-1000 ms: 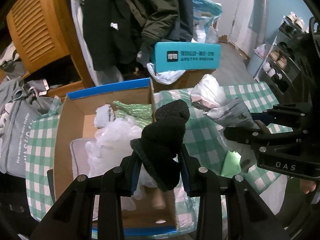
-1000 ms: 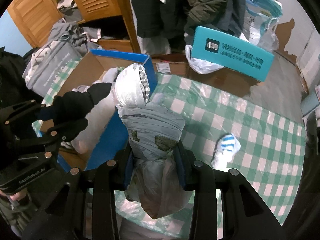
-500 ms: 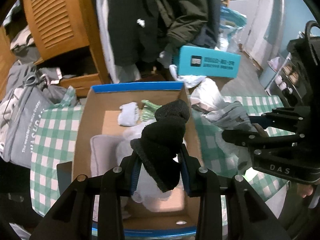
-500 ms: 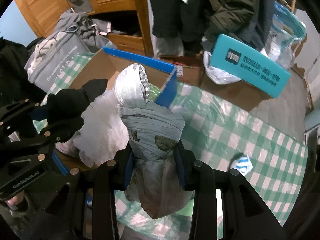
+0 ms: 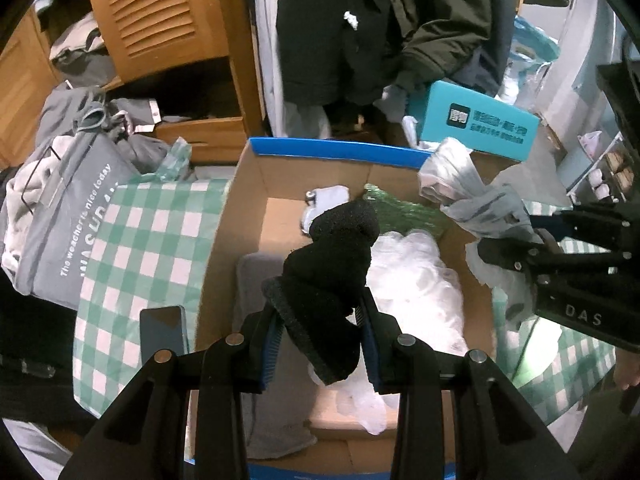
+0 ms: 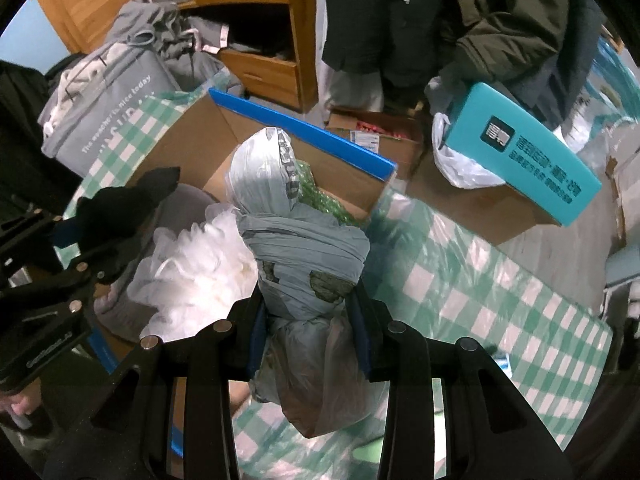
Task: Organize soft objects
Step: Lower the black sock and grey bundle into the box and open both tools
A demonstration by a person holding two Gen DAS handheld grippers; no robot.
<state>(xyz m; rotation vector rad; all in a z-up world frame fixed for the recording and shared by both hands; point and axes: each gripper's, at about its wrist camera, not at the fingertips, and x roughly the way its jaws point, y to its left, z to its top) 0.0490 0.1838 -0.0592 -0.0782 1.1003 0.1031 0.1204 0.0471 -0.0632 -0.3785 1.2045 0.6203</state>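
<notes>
My left gripper (image 5: 320, 344) is shut on a black sock (image 5: 332, 268) and holds it above the open cardboard box (image 5: 224, 240) with the blue rim. My right gripper (image 6: 308, 332) is shut on a knotted grey plastic bag bundle (image 6: 304, 248), held over the box's right side; the bundle also shows in the left wrist view (image 5: 472, 196). Inside the box lie white crumpled plastic (image 5: 412, 280), a grey cloth (image 5: 256, 280), a white sock (image 5: 324, 200) and green bubble wrap (image 5: 404, 212). The black sock shows at the left of the right wrist view (image 6: 120, 204).
The box stands on a green-checked tablecloth (image 5: 140, 240). A grey tote bag (image 5: 68, 216) lies to its left, a dark phone-like slab (image 5: 162, 332) beside it. A teal box (image 6: 528, 160) on a brown carton, hanging coats and a wooden cabinet (image 5: 160, 12) stand behind.
Both grippers have moved left over the box with their loads. The black sock now hangs over the box's middle, and the grey bundle has come over its right side.
</notes>
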